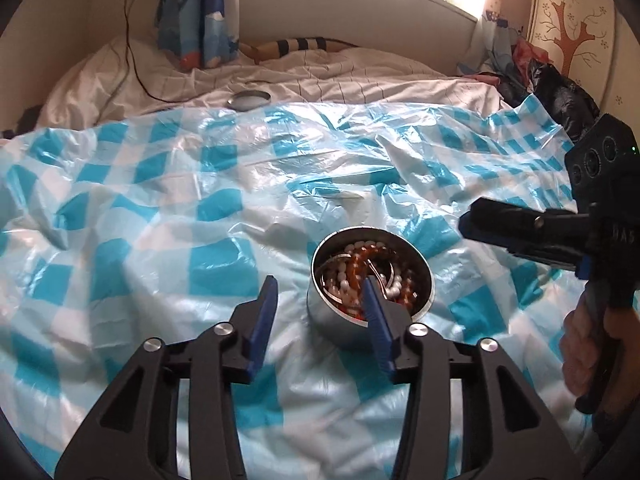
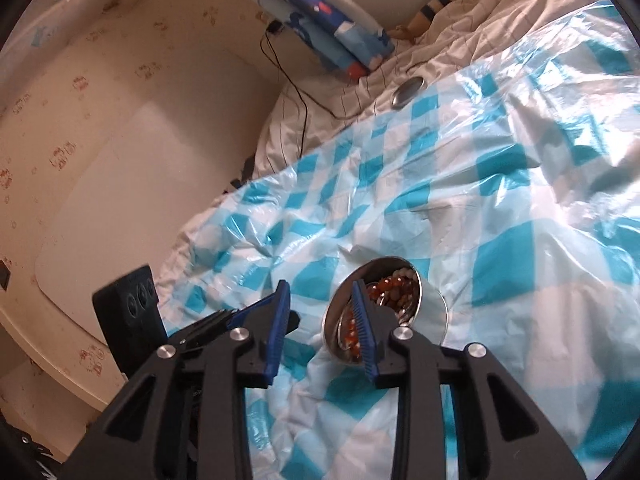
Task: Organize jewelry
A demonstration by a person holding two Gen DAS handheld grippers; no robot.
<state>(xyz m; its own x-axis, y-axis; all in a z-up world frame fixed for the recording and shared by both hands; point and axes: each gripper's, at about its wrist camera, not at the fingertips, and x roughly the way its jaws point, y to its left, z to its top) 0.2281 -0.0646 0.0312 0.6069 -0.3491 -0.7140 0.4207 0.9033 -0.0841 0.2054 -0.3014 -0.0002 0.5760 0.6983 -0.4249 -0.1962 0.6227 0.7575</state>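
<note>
A round metal tin (image 1: 340, 322) stands open on the blue-and-white checked plastic sheet (image 1: 200, 184), full of white pearl and orange bead jewelry (image 1: 360, 264). My left gripper (image 1: 320, 288) is open and empty, its right finger (image 1: 378, 320) in front of the tin's rim. My right gripper (image 2: 320, 300) is open and empty, tilted, with the tin (image 2: 432, 308) and beads (image 2: 394, 292) just past its right finger. The right gripper also shows at the right of the left wrist view (image 1: 520, 236), held by a hand. The tin's lid (image 1: 249, 99) lies far back on the bed; it also shows in the right wrist view (image 2: 407, 92).
The sheet covers a bed with a white quilt (image 1: 320, 72). A black cable (image 1: 132, 48) runs over the quilt at the left. Blue curtains (image 1: 200, 12) hang behind. Dark clothes (image 1: 560, 92) are piled at the far right. A cream wall panel (image 2: 120, 160) lies left of the bed.
</note>
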